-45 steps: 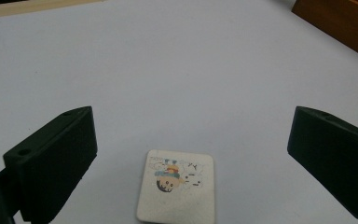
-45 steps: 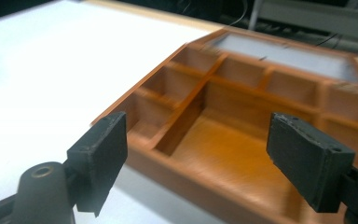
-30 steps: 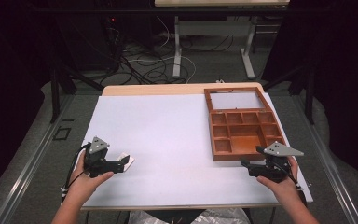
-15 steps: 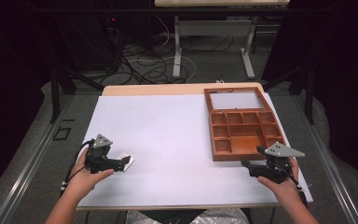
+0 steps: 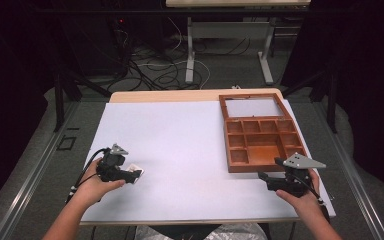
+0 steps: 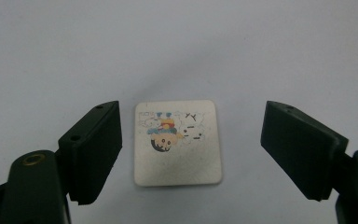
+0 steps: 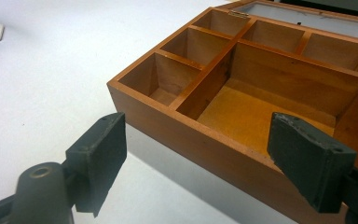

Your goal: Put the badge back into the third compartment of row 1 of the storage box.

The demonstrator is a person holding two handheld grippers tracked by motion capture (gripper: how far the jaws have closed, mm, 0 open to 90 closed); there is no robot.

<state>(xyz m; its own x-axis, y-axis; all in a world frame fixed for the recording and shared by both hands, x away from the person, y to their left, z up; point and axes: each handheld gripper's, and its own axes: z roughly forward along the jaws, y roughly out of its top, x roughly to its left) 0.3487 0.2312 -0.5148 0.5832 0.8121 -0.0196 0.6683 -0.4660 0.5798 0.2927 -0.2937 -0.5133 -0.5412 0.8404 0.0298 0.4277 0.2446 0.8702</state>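
Left gripper view: left hand-held gripper [image 6: 191, 154] straddles card [image 6: 178, 142].

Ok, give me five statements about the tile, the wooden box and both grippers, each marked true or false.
1. The tile lies flat between the left gripper jaws, unpinched. True.
2. The wooden box holds several tiles. False: its compartments are empty.
3. The right gripper grips the box wall. False: it is open, short of the box.
4. The tile bears a cartoon print. True.
5. The box lid is closed. False: it lies open.
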